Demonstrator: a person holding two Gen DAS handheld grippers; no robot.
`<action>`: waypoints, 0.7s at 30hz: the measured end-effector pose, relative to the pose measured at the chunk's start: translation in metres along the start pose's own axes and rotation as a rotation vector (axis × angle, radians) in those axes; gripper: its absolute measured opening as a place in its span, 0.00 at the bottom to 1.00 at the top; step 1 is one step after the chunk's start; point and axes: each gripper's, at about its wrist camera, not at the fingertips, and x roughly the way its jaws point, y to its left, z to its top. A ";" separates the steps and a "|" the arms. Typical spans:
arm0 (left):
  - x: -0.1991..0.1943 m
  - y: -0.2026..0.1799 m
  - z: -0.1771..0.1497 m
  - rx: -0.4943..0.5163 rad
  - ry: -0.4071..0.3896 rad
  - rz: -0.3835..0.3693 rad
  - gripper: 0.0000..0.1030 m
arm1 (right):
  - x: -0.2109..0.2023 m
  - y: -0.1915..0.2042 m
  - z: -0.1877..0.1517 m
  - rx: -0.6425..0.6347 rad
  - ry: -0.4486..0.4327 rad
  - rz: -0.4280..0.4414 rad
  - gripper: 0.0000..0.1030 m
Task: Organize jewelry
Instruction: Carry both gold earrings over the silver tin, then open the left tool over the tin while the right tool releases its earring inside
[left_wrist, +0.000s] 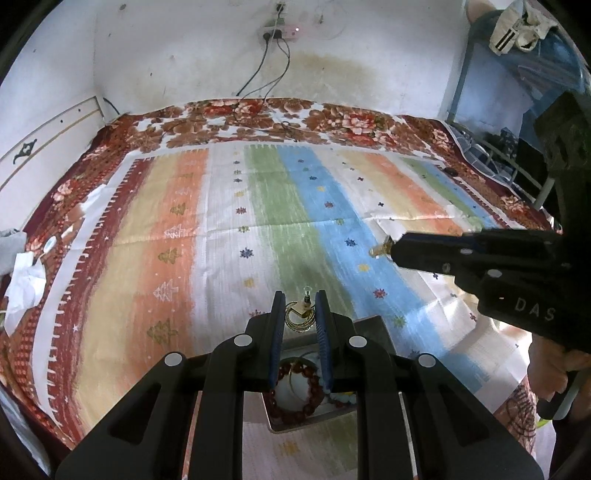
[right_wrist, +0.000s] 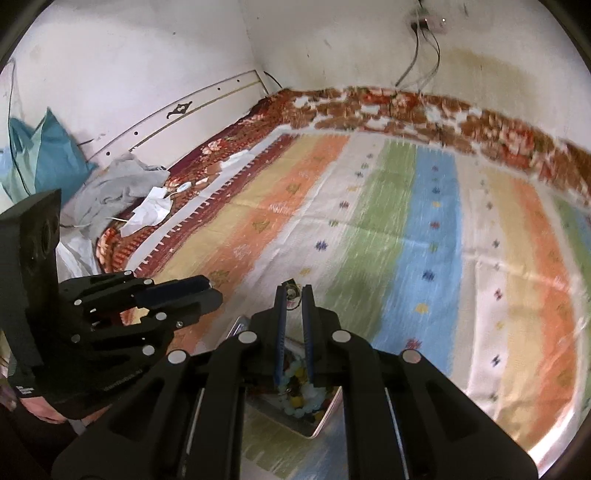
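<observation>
Striped cloth mat in orange, cream, green and blue with small stars; maroon floral blanket beneath; dark red bead bracelet.

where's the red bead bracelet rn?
Left wrist view, bottom centre: the red bead bracelet lies in the tray, right under the left gripper, which holds a gold earring.

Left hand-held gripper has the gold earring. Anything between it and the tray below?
Nothing visible. The left hand-held gripper holds the earring over the tray, which already holds a red bead bracelet. The right hand-held gripper is off to the side.
</observation>
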 end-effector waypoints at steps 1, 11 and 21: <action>0.001 0.000 -0.001 0.000 0.003 -0.002 0.15 | 0.002 -0.002 -0.002 0.004 0.007 -0.005 0.09; 0.007 -0.004 -0.004 0.007 0.020 -0.025 0.15 | 0.004 0.000 -0.008 -0.003 0.021 0.001 0.10; 0.009 -0.002 -0.011 0.001 0.039 -0.011 0.33 | -0.009 -0.005 -0.010 0.023 -0.001 -0.015 0.36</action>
